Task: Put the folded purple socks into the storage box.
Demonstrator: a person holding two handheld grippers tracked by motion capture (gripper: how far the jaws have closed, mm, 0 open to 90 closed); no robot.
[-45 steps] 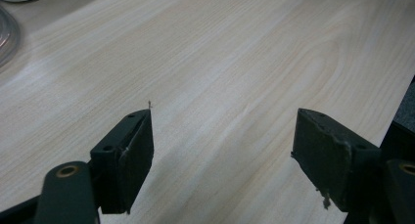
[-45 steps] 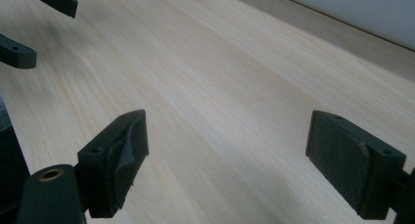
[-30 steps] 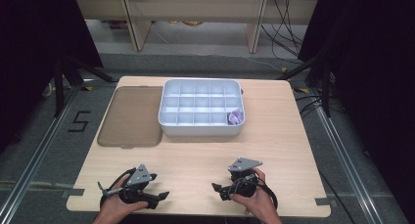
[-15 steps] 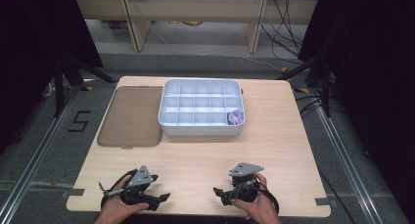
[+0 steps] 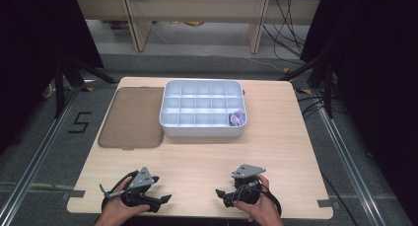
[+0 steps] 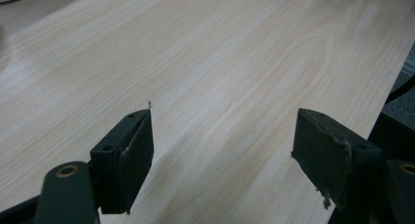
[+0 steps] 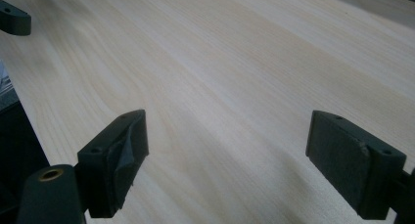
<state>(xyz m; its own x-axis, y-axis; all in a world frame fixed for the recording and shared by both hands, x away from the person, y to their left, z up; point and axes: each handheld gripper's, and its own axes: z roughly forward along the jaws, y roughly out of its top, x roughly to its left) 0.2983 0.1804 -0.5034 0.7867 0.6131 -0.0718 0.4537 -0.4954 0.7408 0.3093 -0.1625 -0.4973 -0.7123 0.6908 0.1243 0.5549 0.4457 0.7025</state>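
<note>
A white compartment tray (image 5: 170,122) stands at the middle back of the wooden table (image 5: 207,162). A small purple thing (image 5: 237,118) lies in its front right compartment. A brown flat lid (image 5: 132,117) lies to the tray's left. My left gripper (image 5: 165,201) rests low at the table's front left, held by a hand, jaws wide apart over bare wood (image 6: 220,77). My right gripper (image 5: 220,196) rests at the front right, pointing left, jaws also wide apart with nothing between them (image 7: 225,136).
The table's front edge runs just below both grippers. Grey floor with rails lies on both sides, a taped "5" mark (image 5: 80,122) at the left. Shelf legs and cables stand behind the table.
Both grippers have sunk slightly toward the front edge of the table. Tray, lid and purple thing have not moved.
</note>
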